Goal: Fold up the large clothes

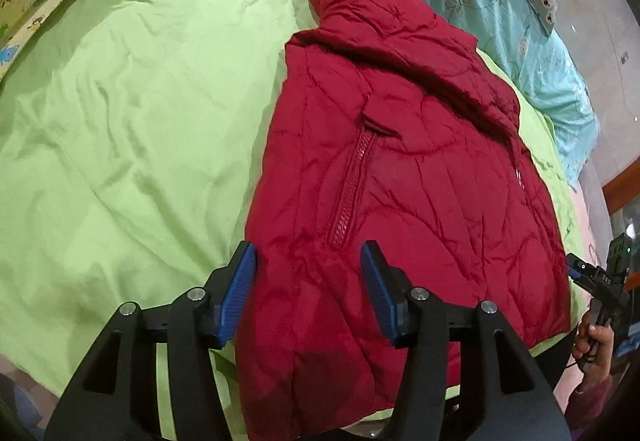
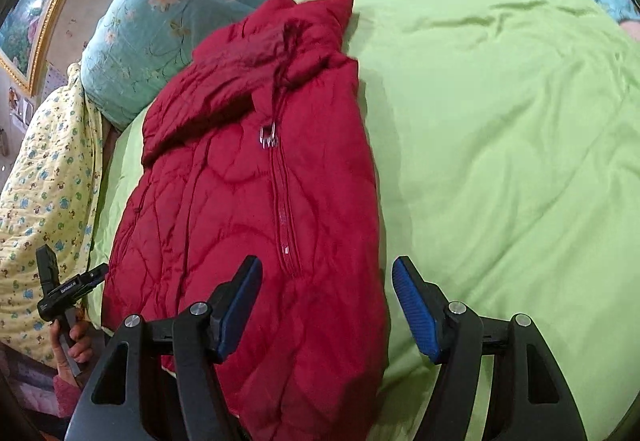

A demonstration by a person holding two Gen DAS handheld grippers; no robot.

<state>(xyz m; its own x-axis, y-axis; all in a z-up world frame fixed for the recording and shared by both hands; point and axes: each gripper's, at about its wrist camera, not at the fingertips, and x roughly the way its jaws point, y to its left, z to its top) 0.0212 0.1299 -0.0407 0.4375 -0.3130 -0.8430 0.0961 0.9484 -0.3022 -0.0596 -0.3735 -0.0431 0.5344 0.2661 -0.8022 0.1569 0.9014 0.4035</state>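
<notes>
A red quilted jacket (image 1: 400, 177) lies folded lengthwise on the light green sheet (image 1: 132, 129), with its collar at the far end and its hem toward me. My left gripper (image 1: 308, 253) is open over the near left part of the hem, its blue pads apart on either side of a pocket zipper. In the right wrist view the same jacket (image 2: 248, 201) shows its front zipper running down the middle. My right gripper (image 2: 327, 266) is open over the near right edge of the jacket. One pad stands above red fabric, the other above the green sheet (image 2: 500, 145).
A teal floral quilt (image 1: 500, 13) is bunched at the far end of the bed. A yellow printed blanket (image 2: 44, 193) lies along one side. A person's hand (image 1: 592, 337) grips the right tool at the frame edge, and another hand (image 2: 74, 345) grips the left tool.
</notes>
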